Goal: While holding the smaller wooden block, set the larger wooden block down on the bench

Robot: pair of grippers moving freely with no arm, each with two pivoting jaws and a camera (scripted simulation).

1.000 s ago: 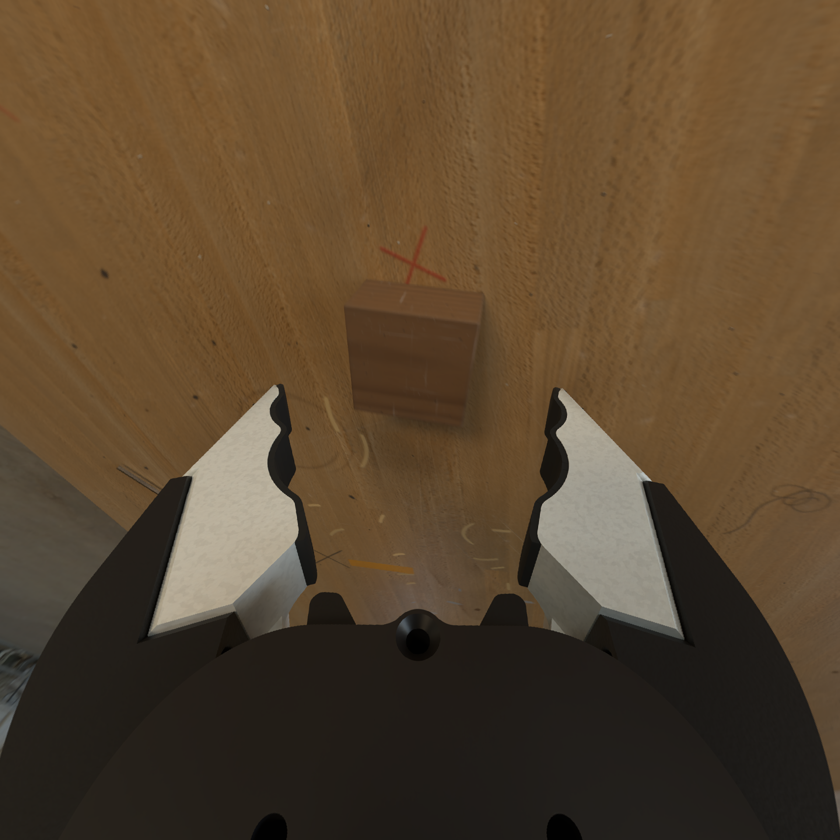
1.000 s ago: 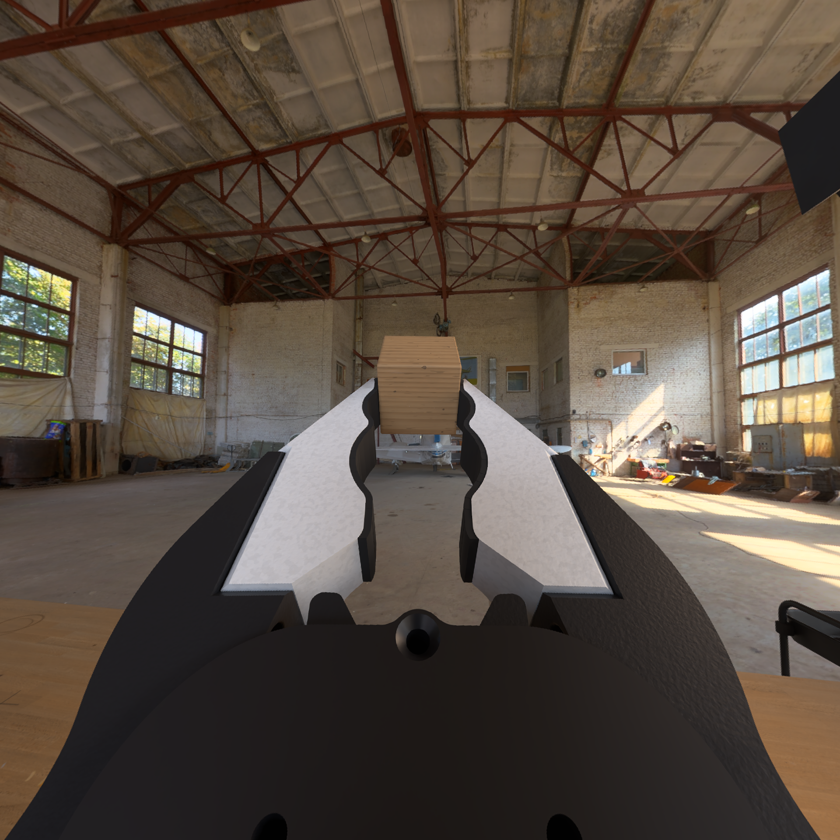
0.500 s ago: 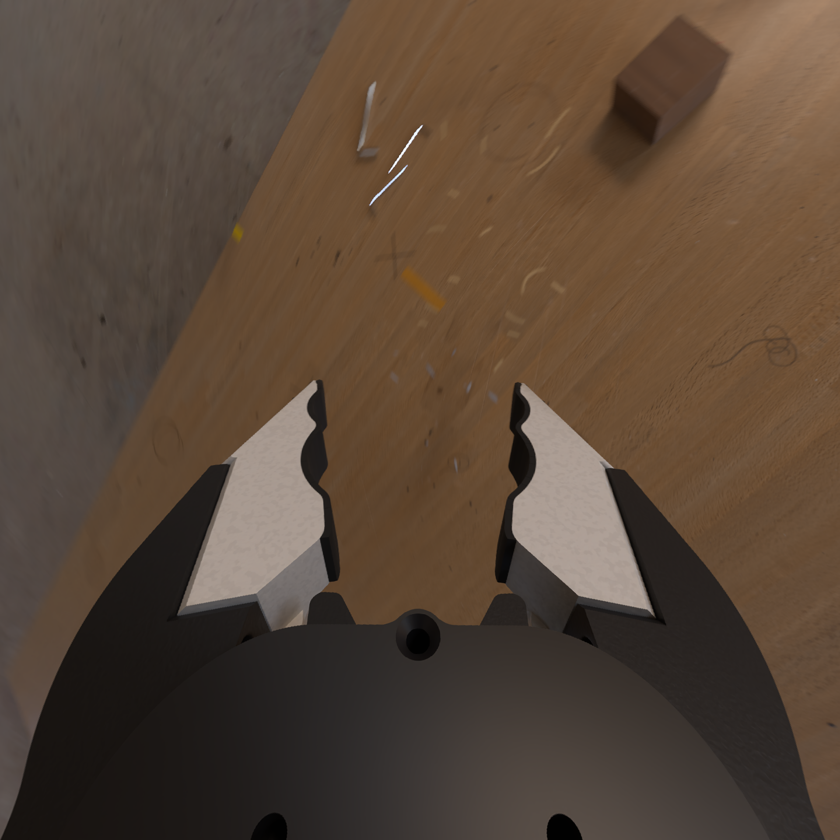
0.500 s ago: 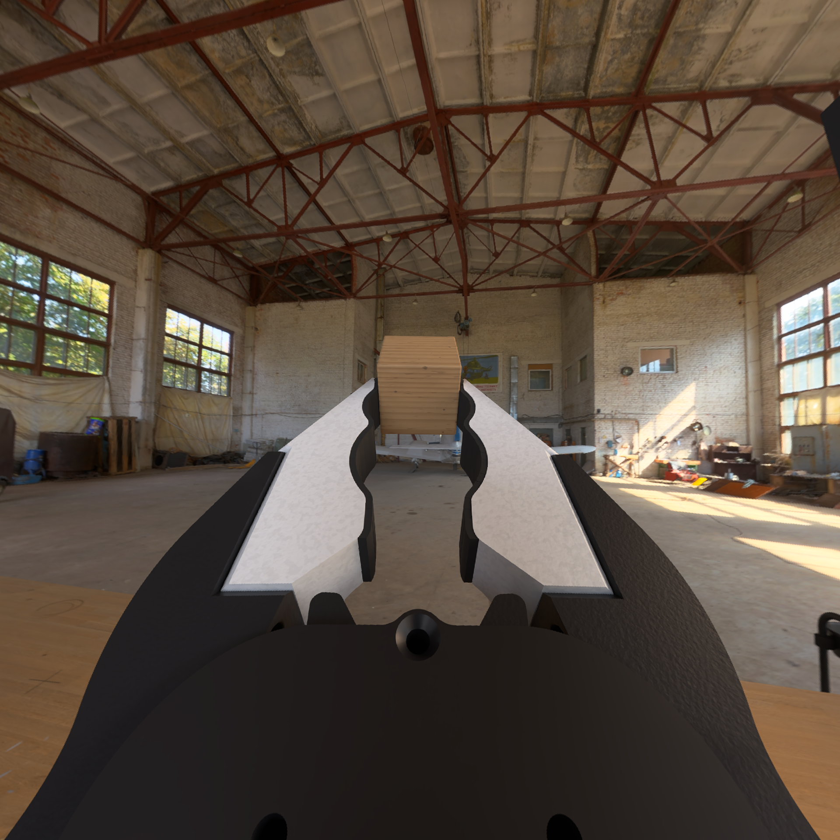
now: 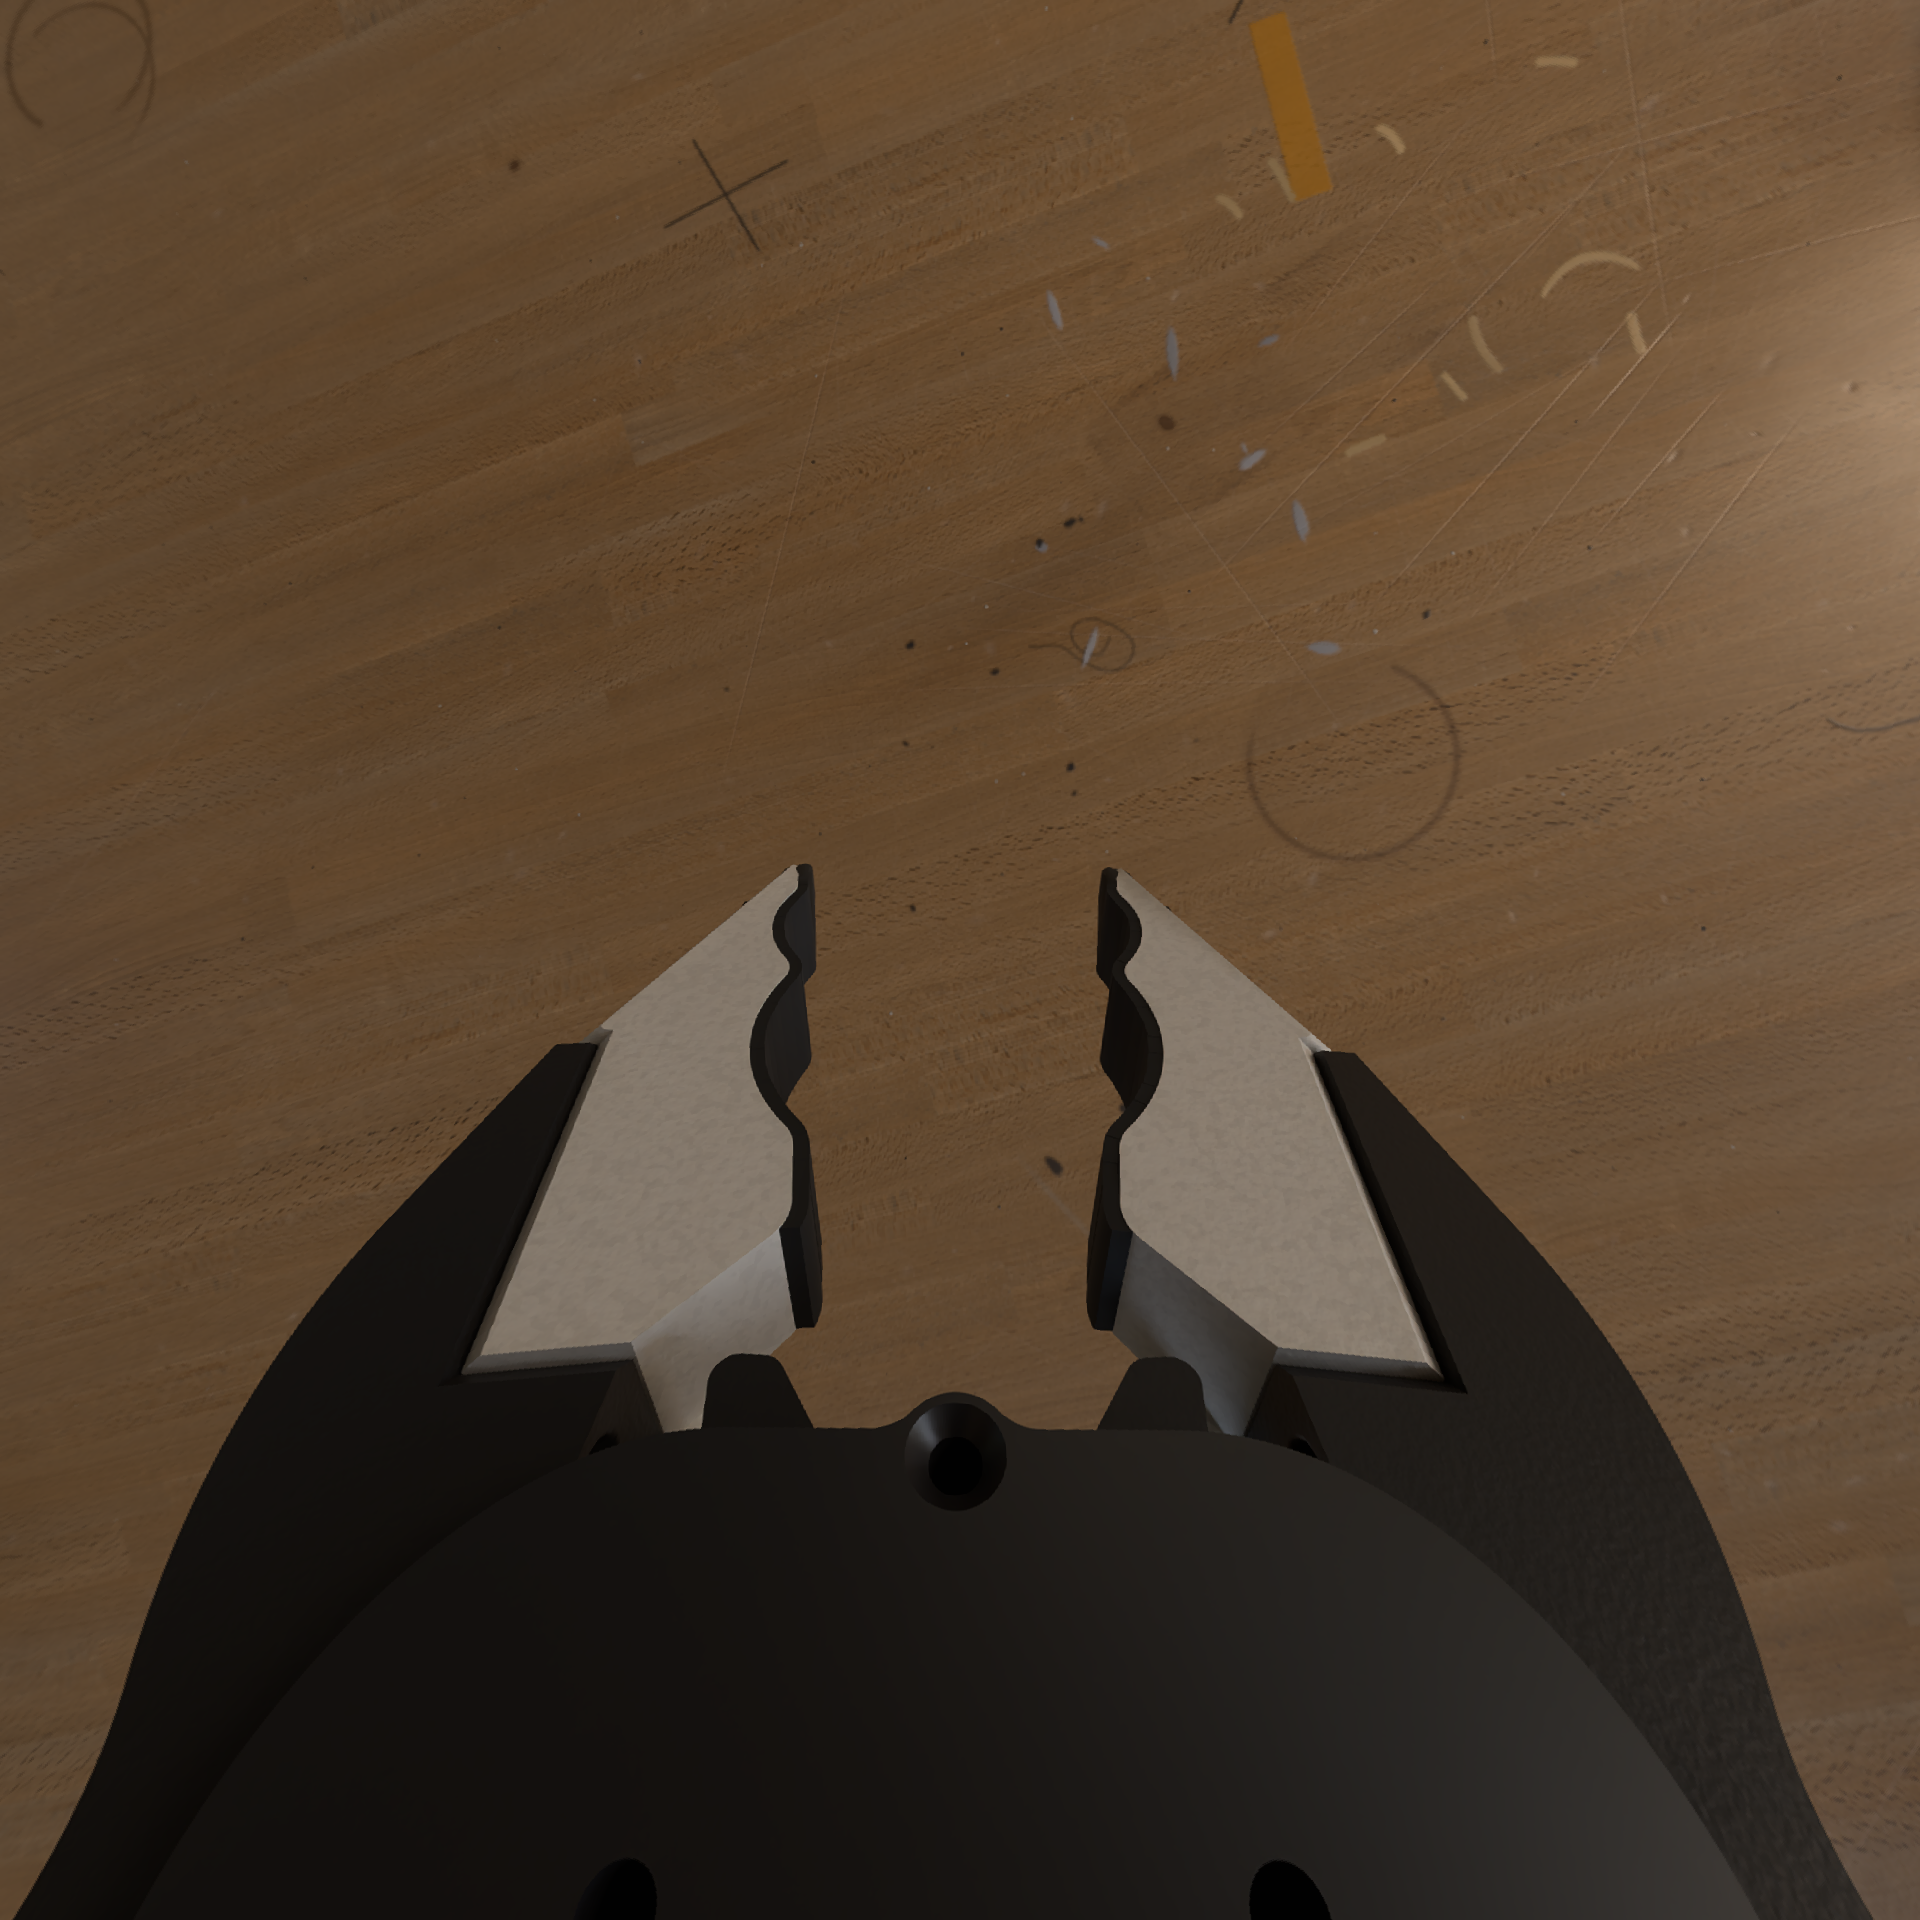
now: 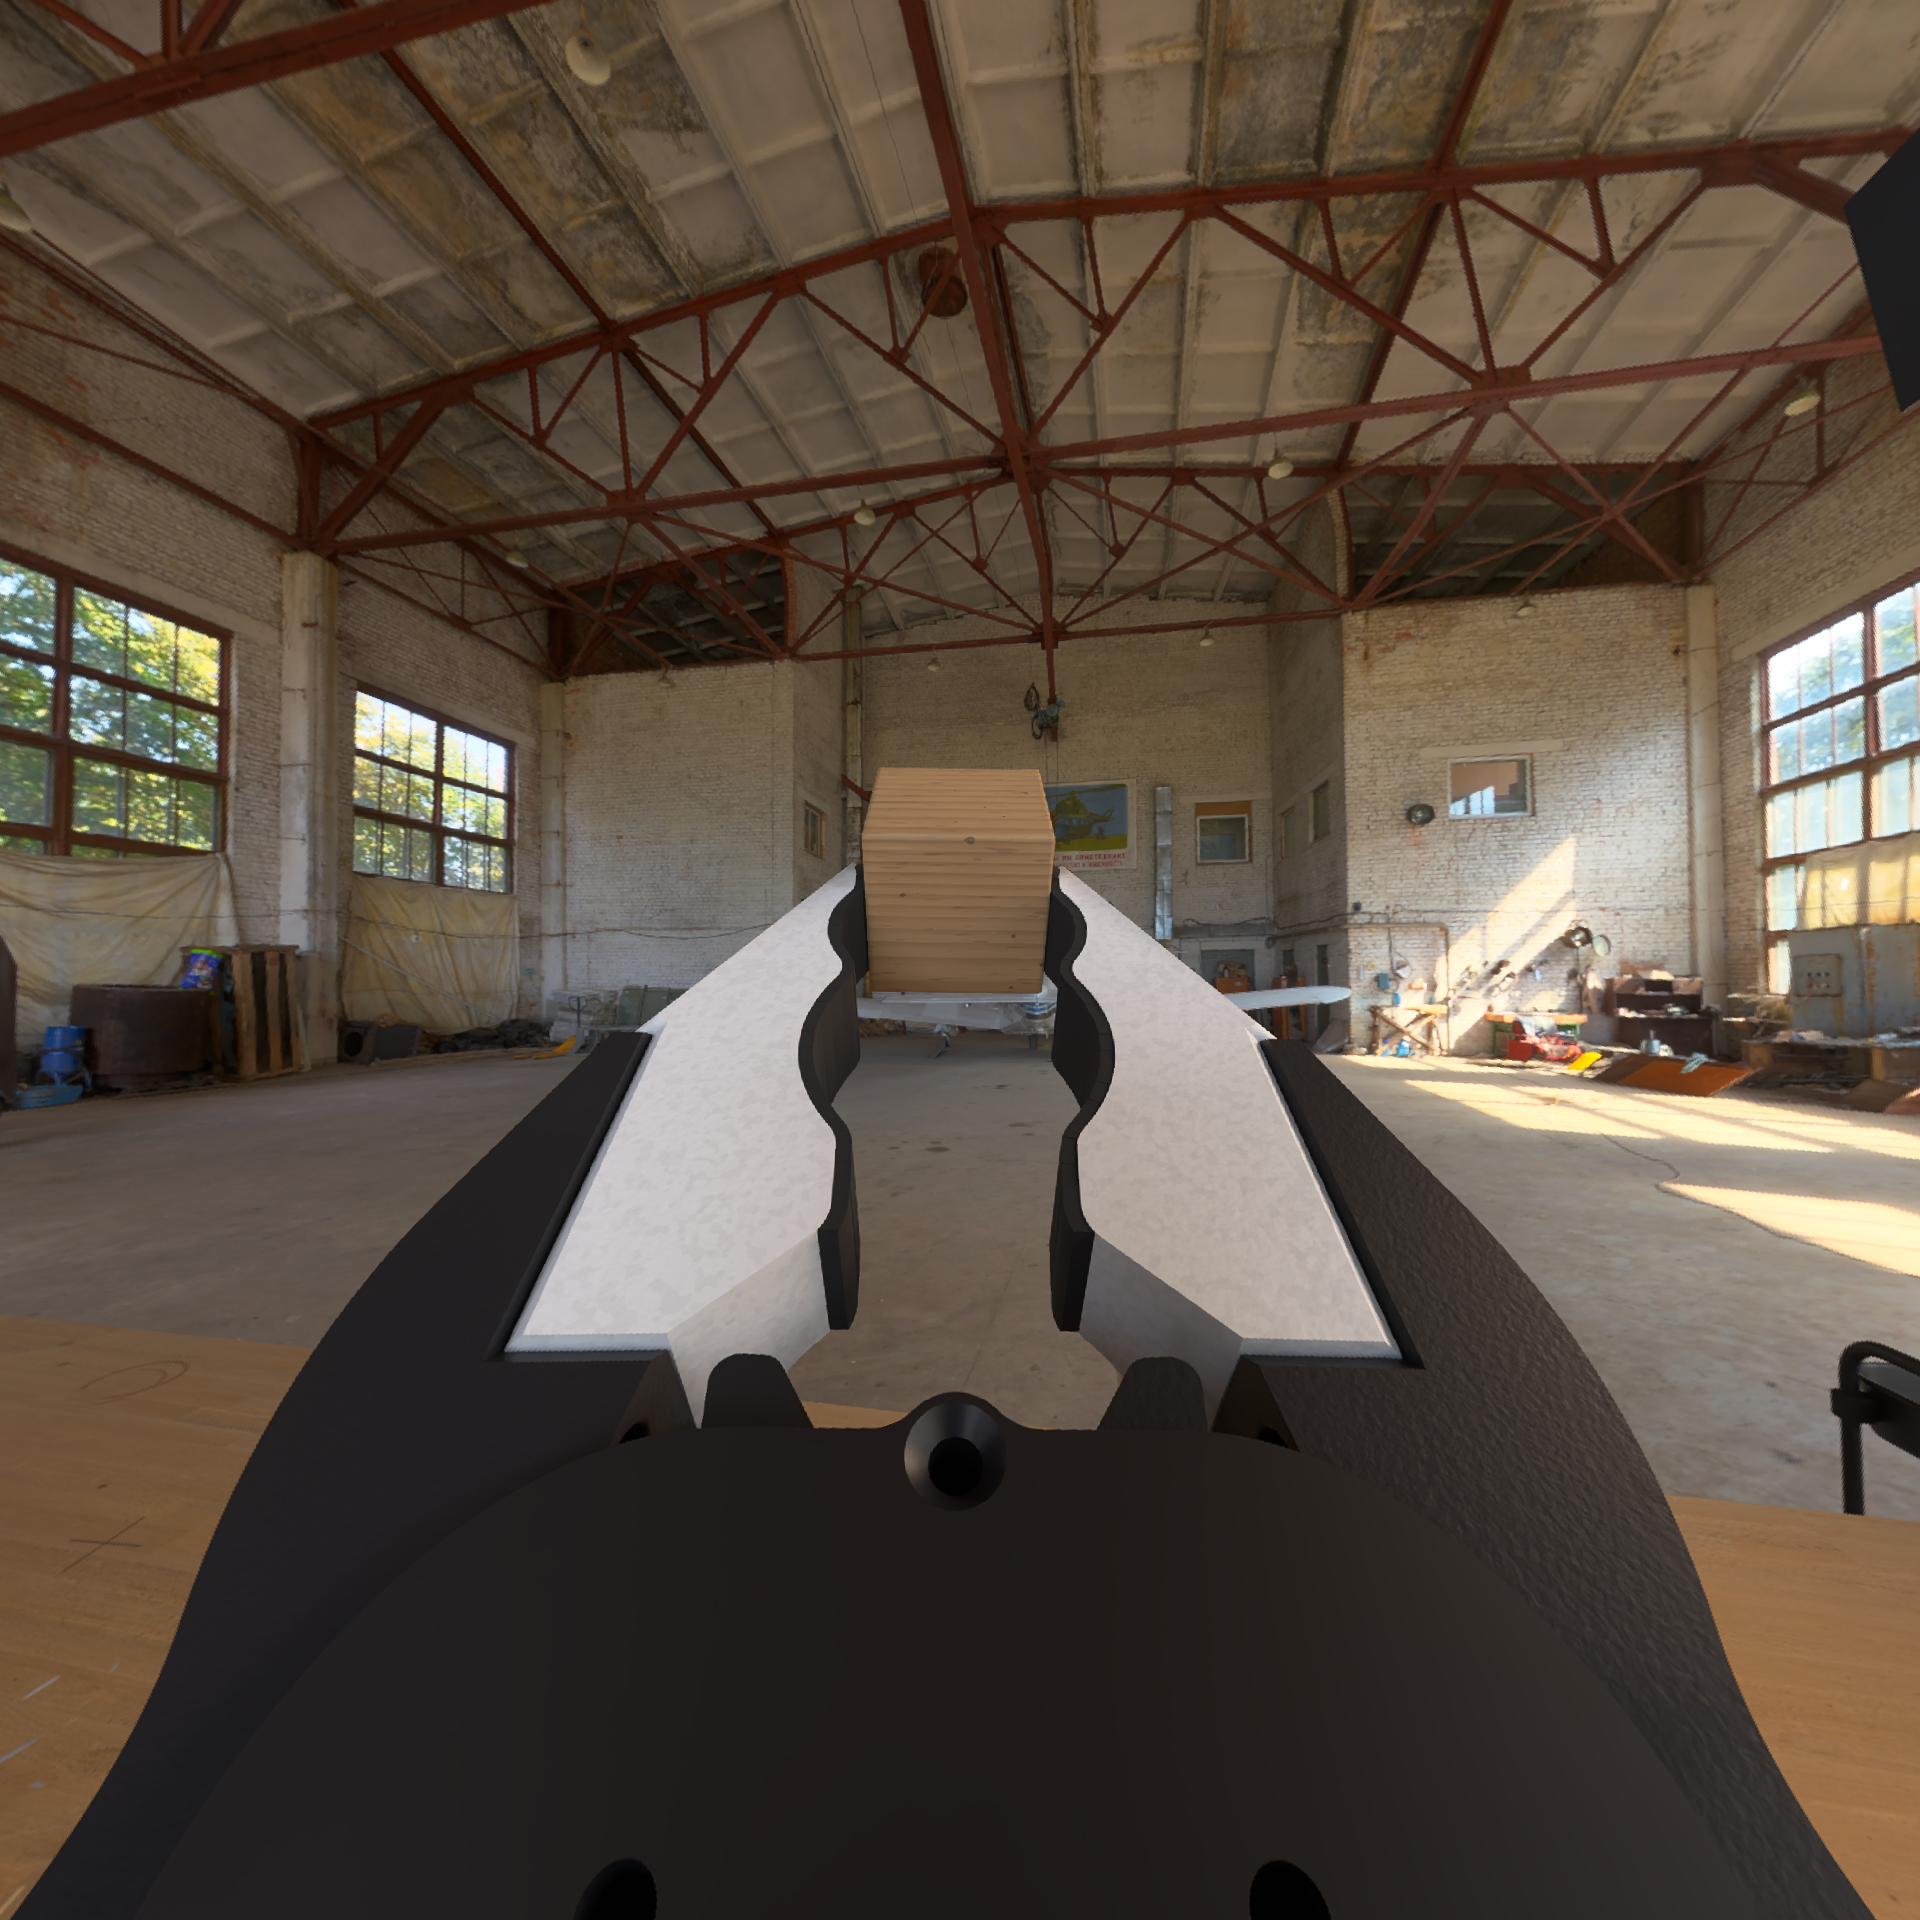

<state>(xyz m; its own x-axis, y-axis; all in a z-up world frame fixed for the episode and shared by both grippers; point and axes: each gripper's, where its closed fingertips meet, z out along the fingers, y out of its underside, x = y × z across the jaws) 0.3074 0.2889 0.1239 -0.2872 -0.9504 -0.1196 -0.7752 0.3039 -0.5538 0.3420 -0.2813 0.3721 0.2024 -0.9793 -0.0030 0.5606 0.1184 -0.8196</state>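
Note:
My right gripper (image 6: 956, 883) is shut on a light wooden block (image 6: 956, 894), pinched at the fingertips and held level above the wooden bench (image 6: 125, 1507), facing a large hall. My left gripper (image 5: 956, 878) is open and empty, with a moderate gap between the jaws, pointing straight down at the bench top (image 5: 416, 623). No other wooden block shows in either view now.
The bench under the left gripper carries pencil marks, a cross (image 5: 727, 197), a drawn circle (image 5: 1351, 764), an orange strip (image 5: 1291, 104) and scattered shavings. In the right wrist view a dark shape (image 6: 1891, 281) crosses the top right and a black frame (image 6: 1870, 1423) stands at the right edge.
The left gripper has swung away from a dark wooden block lying on the bench; that block has left its view, and its jaws have narrowed. The right gripper holds its block almost still.

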